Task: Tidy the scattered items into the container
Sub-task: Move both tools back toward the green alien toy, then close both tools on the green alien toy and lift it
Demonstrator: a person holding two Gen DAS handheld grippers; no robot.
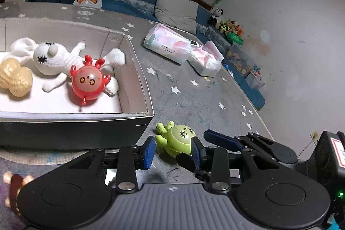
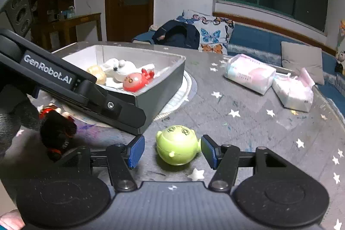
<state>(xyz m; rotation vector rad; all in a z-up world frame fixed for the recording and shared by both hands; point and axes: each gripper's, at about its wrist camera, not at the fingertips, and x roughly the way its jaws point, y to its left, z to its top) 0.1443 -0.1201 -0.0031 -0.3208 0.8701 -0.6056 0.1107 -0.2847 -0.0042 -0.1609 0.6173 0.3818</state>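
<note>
Both sets of jaws stand spread apart around the same green toy [image 2: 177, 144], which lies on the grey star-printed counter [image 2: 248, 118] outside the box. The right gripper [image 2: 171, 151] has its blue pads [image 2: 135, 150] on either side of the toy with a gap showing at the left pad; the right pad sits just beside the toy's arm, and contact there cannot be told. In the left wrist view the left gripper [image 1: 173, 151] brackets the green toy [image 1: 175, 139] too, its jaws released, the pads [image 1: 149, 152] close at each flank, and one blue finger of the other gripper reaches in from 3 o'clock.

The open-topped box [image 1: 138, 70] — dark outside, pale inside — lies at 10 o'clock from the green toy. Inside it rest a white stitched plush [image 1: 51, 57], a red round toy [image 1: 89, 84] lying against the plush, and a tan peanut-shaped toy [image 1: 15, 79] at the left end.

In the right wrist view a small dark and red toy [image 2: 56, 128] lies on the counter at 9 o'clock from the green toy, partly hidden by the left gripper's body. Two tissue packs [image 2: 251, 74] sit side by side at 1 o'clock — well apart from the box
</note>
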